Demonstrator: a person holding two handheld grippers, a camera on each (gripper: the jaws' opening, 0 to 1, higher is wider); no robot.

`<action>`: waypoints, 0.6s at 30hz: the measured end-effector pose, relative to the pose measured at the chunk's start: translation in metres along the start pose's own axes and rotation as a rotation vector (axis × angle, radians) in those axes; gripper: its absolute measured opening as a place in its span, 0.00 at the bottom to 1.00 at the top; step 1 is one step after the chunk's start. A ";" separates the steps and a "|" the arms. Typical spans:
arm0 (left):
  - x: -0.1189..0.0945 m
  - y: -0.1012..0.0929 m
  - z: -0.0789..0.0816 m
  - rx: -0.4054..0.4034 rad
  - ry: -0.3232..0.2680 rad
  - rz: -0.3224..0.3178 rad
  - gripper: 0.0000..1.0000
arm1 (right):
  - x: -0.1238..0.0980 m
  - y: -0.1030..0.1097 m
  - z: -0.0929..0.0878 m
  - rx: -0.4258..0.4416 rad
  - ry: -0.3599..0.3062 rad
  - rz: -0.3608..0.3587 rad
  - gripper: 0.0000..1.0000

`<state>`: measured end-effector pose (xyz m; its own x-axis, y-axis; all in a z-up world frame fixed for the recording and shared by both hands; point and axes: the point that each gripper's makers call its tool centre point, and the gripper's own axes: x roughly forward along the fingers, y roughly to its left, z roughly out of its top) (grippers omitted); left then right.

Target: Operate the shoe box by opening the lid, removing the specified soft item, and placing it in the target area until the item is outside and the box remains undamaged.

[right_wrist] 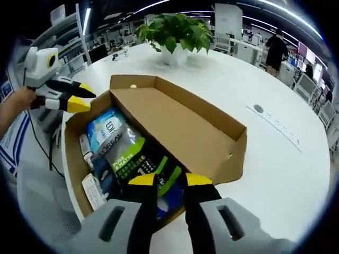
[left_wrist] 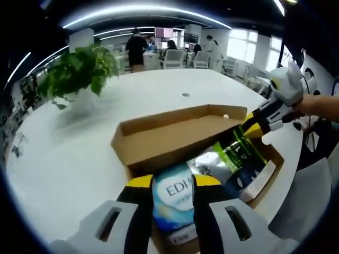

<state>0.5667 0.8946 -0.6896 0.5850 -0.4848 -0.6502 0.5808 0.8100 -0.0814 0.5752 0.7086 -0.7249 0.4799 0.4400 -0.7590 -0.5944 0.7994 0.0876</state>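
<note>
White and round, the office table [left_wrist: 63, 153] carries a potted plant [left_wrist: 79, 69] and an open cardboard shoe box [left_wrist: 159, 138] whose lid [left_wrist: 175, 129] is folded back flat behind it, with people at desks far beyond. Seen from the left gripper view, the left gripper [left_wrist: 174, 182] sits at the near end of the box with its yellow-tipped jaws either side of a light-blue soft pack [left_wrist: 172, 203]; the jaws look close against its edges, but whether they press it I cannot tell. That pack lies straight ahead between the jaws, its long side running away along the box. Across the box, the right gripper [left_wrist: 253, 123] reaches in over a green-and-black pouch [left_wrist: 238, 153]. From the right gripper view, the right gripper [right_wrist: 169, 180] hovers at the opposite end, jaws parted narrowly above the green-and-black pouch [right_wrist: 139, 161], holding nothing I can confirm. Here the light-blue soft pack [right_wrist: 103, 129] lies at the far end, just below the left gripper [right_wrist: 79, 100], so the left hand is nearer.
</note>
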 end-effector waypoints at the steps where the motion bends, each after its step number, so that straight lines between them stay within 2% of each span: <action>1: 0.000 -0.001 -0.002 -0.002 0.003 -0.003 0.26 | 0.001 0.002 -0.001 0.003 0.007 0.005 0.16; 11: 0.009 -0.013 -0.024 -0.022 0.050 -0.041 0.26 | 0.013 0.009 -0.003 0.010 0.030 0.031 0.14; 15: 0.011 -0.017 -0.029 -0.029 0.064 -0.055 0.26 | 0.014 0.012 -0.003 -0.052 0.027 0.031 0.04; 18: 0.014 -0.020 -0.034 -0.033 0.081 -0.068 0.26 | 0.015 0.012 -0.006 -0.073 0.029 0.025 0.01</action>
<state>0.5436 0.8829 -0.7225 0.4961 -0.5120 -0.7012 0.5983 0.7869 -0.1513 0.5715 0.7225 -0.7390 0.4456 0.4466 -0.7759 -0.6520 0.7558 0.0606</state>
